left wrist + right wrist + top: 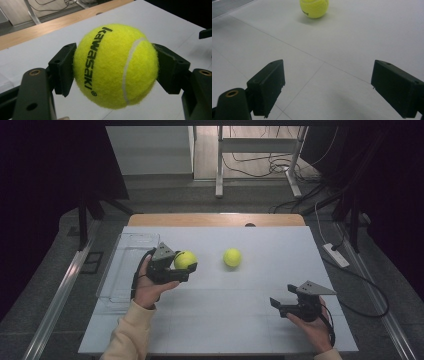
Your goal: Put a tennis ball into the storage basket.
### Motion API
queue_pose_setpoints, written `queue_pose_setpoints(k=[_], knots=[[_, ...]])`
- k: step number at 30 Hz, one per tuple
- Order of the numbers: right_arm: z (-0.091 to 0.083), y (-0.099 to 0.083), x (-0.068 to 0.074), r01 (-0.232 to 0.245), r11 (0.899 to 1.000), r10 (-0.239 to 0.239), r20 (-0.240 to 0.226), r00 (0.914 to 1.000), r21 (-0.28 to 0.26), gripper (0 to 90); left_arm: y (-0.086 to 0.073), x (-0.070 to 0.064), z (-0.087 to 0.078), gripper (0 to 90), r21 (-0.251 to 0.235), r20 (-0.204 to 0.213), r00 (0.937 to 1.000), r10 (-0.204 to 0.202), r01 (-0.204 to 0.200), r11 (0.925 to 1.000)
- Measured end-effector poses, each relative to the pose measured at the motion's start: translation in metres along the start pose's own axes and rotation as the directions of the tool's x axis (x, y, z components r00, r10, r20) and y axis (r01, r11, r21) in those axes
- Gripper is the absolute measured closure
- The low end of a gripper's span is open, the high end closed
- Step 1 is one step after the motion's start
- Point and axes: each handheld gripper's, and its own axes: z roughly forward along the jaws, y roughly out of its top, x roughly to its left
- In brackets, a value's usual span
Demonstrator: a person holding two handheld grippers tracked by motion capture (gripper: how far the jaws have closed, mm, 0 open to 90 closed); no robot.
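Tennis ball (pixel 115 65) number one sits clamped between the two black jaws of the left gripper (pixel 186 266), left of centre in the high view; from the left gripper view it seems lifted just clear of the white table (pixel 260 315), though I cannot be sure. A clear plastic bin (pixel 131 241) lies just beside that hand, toward the left edge of the frame, and the ball is on the gripper's far side from it. If the bin is where the ball goes, the move is a short swing leftward over the bin's low wall, and the left hand is plainly the nearer one.

A second tennis ball (pixel 232 257) rests on the table at centre, well apart from the first. The right gripper (pixel 280 306) hangs low at lower right with its jaws spread wide and nothing between them; in the right gripper view the loose ball (pixel 314 8) lies straight ahead at the top of the frame. Bare tabletop lies between them, so that reach looks unobstructed. Being round, neither ball has a long axis to line up with.
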Motion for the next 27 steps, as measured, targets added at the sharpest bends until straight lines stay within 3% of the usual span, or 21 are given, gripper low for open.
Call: queue_pose_setpoints(k=[27], knots=[[0.0,0.0,-0.001,-0.003,1.0,0.003,-0.003,1.0,-0.003,12.0,0.002,0.022,-0.03,27.1,-0.088,-0.069,0.9965,-0.046,0.04,0.9953]])
